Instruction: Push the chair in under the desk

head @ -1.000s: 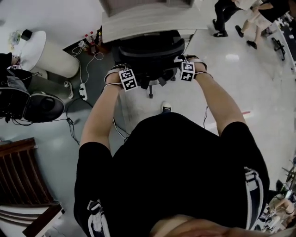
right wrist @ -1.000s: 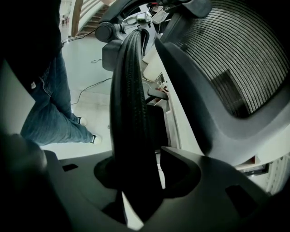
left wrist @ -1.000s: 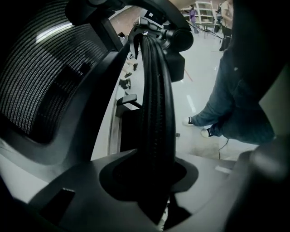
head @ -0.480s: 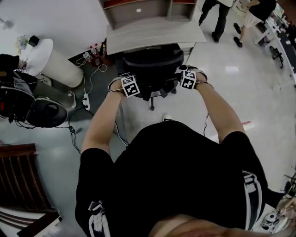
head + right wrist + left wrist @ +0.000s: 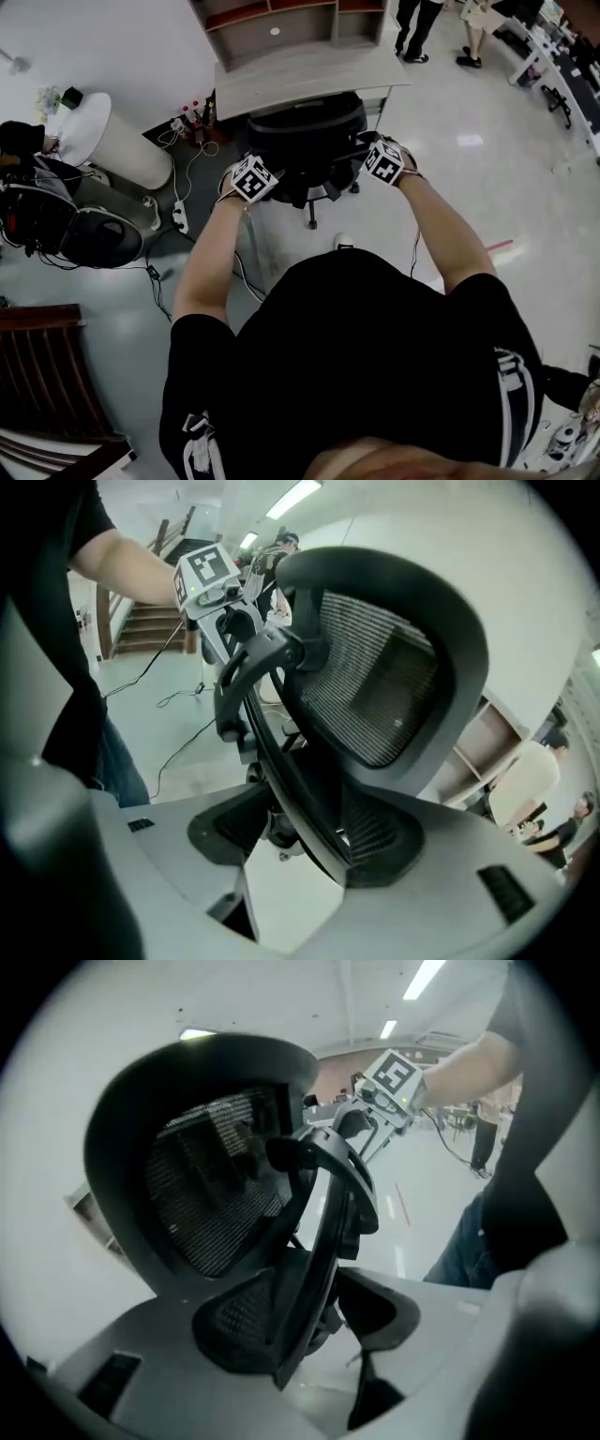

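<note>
Head view: the chair (image 5: 305,127) sits partly under the desk (image 5: 309,75), backrest toward the person. The left gripper (image 5: 258,172) and right gripper (image 5: 375,157) flank the backrest.

Left gripper view: jaws opening, the backrest's frame between them, not pinched.

Right gripper view: jaws closing, standing apart around that frame.

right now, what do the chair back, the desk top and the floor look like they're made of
chair back: black woven mesh, since a fine see-through grid shows. Its frame is smooth matte black, probably plastic.
desk top: pale matte board with faint streaks like grain, likely a wood-look laminate.
floor: hard, light and glossy, with lamp glare on it; tile or polished coating, can't tell which.
</note>
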`<state>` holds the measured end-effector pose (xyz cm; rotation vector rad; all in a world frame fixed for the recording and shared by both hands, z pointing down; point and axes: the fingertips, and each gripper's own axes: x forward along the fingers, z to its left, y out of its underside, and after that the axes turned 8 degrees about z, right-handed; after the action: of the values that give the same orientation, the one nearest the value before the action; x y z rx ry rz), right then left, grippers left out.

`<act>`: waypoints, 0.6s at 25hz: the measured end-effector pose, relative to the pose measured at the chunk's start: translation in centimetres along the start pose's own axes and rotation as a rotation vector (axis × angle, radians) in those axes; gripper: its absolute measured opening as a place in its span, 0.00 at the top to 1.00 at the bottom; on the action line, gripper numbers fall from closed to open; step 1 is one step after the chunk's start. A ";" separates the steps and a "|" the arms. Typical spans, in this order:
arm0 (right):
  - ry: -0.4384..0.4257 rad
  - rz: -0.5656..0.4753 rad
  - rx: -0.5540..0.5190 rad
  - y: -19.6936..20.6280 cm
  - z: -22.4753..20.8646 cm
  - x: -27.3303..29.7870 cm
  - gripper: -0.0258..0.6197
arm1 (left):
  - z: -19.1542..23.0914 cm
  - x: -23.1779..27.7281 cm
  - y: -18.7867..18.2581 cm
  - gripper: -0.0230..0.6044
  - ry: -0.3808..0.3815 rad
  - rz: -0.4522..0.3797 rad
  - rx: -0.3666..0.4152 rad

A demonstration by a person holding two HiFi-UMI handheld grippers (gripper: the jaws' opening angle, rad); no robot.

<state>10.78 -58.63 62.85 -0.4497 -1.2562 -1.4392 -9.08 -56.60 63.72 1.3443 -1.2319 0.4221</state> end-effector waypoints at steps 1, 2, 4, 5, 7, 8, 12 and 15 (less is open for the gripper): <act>0.009 -0.015 0.013 -0.2 0.1 -0.5 0.60 | -0.1 -0.6 -0.2 0.62 -0.008 -0.024 -0.025; 0.019 -0.032 0.028 -0.4 0.2 -1.0 0.61 | -0.1 -1.3 -0.5 0.62 -0.016 -0.050 -0.051; 0.034 -0.067 0.067 -0.7 0.4 -2.0 0.63 | -0.2 -2.8 -1.2 0.62 -0.031 -0.105 -0.109; 0.040 -0.085 0.091 -0.9 0.5 -2.4 0.64 | -0.3 -3.5 -1.4 0.63 -0.038 -0.134 -0.140; 0.051 -0.123 0.137 -1.3 0.6 -3.3 0.67 | -0.5 -4.7 -1.7 0.66 -0.049 -0.193 -0.195; 0.053 -0.144 0.165 -1.5 0.7 -3.7 0.69 | -0.6 -5.2 -1.7 0.67 -0.054 -0.216 -0.217; 0.056 -0.218 0.280 -2.3 1.1 -5.2 0.77 | -1.0 -6.8 -1.6 0.71 -0.065 -0.284 -0.290; 0.065 -0.254 0.344 -2.3 1.2 -6.0 0.81 | -1.2 -7.9 -1.6 0.73 -0.080 -0.327 -0.330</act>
<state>10.19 -55.16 57.33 -0.0104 -1.5130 -1.3946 -10.22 -52.87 56.58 1.2534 -1.0655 -0.0656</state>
